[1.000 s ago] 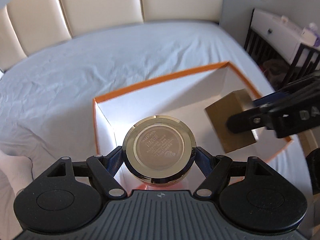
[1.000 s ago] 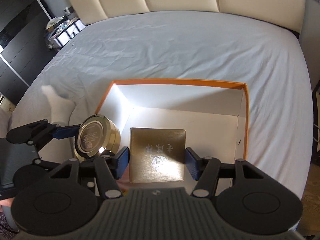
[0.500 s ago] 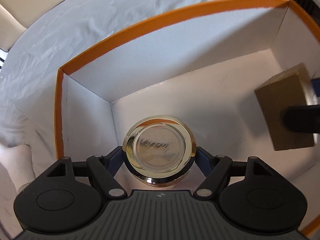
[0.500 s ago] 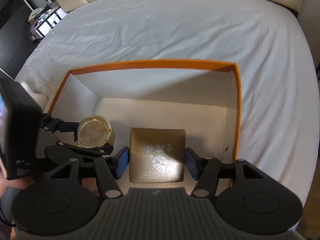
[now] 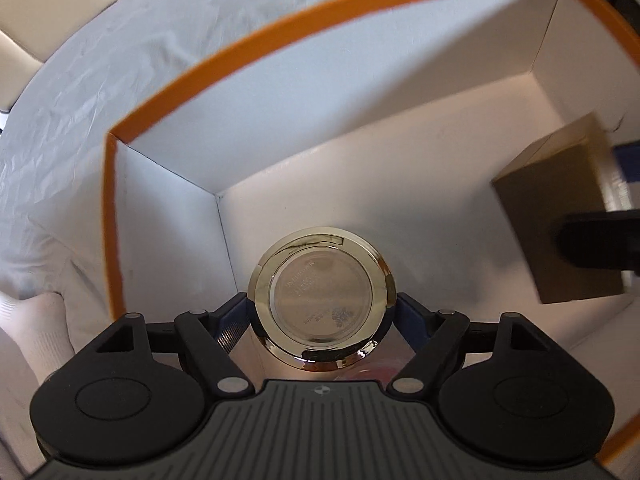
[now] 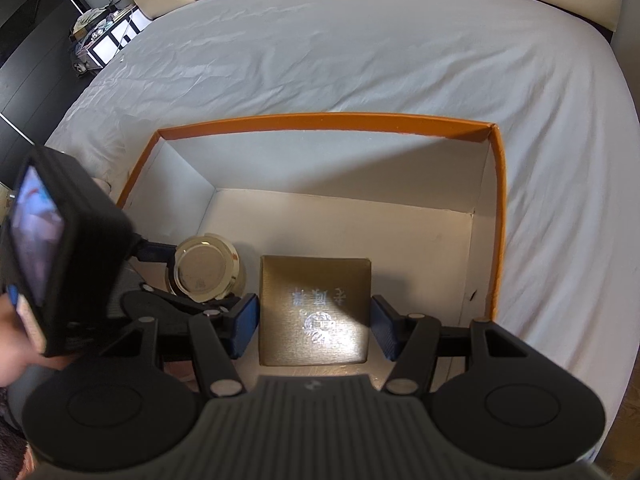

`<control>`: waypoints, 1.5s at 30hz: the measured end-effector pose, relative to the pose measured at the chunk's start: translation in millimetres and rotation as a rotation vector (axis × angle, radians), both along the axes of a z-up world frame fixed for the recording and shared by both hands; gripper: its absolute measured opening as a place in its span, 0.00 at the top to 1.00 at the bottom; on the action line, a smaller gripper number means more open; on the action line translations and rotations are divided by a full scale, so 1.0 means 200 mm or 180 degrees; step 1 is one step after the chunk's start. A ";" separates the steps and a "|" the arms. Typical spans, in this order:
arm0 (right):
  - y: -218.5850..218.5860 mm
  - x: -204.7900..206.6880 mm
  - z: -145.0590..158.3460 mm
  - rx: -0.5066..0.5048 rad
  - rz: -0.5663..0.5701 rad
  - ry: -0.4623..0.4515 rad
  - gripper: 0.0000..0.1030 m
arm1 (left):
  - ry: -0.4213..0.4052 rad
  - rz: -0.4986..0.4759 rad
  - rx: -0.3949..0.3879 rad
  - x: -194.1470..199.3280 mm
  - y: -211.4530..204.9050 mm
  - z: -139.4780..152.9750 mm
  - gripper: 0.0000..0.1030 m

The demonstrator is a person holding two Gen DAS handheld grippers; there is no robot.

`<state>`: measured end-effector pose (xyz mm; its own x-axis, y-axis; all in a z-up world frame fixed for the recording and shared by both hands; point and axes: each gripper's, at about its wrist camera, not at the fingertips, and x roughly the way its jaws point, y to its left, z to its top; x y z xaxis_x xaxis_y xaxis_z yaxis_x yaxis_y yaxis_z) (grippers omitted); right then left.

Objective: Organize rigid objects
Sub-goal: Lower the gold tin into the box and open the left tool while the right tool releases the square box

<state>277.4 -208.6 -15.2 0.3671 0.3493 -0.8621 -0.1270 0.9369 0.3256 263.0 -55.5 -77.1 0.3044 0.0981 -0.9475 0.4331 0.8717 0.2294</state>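
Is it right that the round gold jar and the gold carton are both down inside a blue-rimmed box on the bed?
Not quite: the box's rim is orange, not blue, as the right wrist view shows. The rest holds: the round gold jar and the gold carton are both down inside it, on the bed.

both grippers share one build. the left gripper (image 5: 322, 312) has a ribbed grey body with a small round emblem at its front edge, two black round housings with a circle pressed into each, and black linkage arms pinned with silver rivets. its fingers carry blue textured pads (image 5: 228, 330). the right gripper (image 6: 314, 322) matches it: grey ribs, black discs, silver pins, blue pads (image 6: 244, 326). seen from the right, the left unit bears a black camera block (image 6: 60, 264) with a lit screen.
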 end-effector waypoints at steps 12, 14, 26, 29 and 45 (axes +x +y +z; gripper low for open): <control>0.09 0.02 -0.06 -0.0026 0.0060 0.0090 0.42 | -0.0263 0.0004 -0.0252 -0.07 0.12 0.13 0.10; 0.10 0.02 -0.07 -0.0026 0.0065 0.0106 0.42 | -0.0399 -0.0039 -0.0213 -0.07 0.10 0.14 0.10; 0.08 0.04 -0.09 0.0032 0.0029 0.0169 0.42 | -0.1033 0.0497 -0.0905 -0.10 0.34 0.39 0.26; 0.08 0.04 -0.10 0.0102 -0.0012 0.0229 0.42 | -0.1062 0.0817 -0.1116 -0.12 0.46 0.41 0.40; 0.52 0.34 -0.09 -0.0113 -0.0226 0.0058 0.42 | -0.0771 0.1449 -0.1927 -0.08 0.73 0.26 0.88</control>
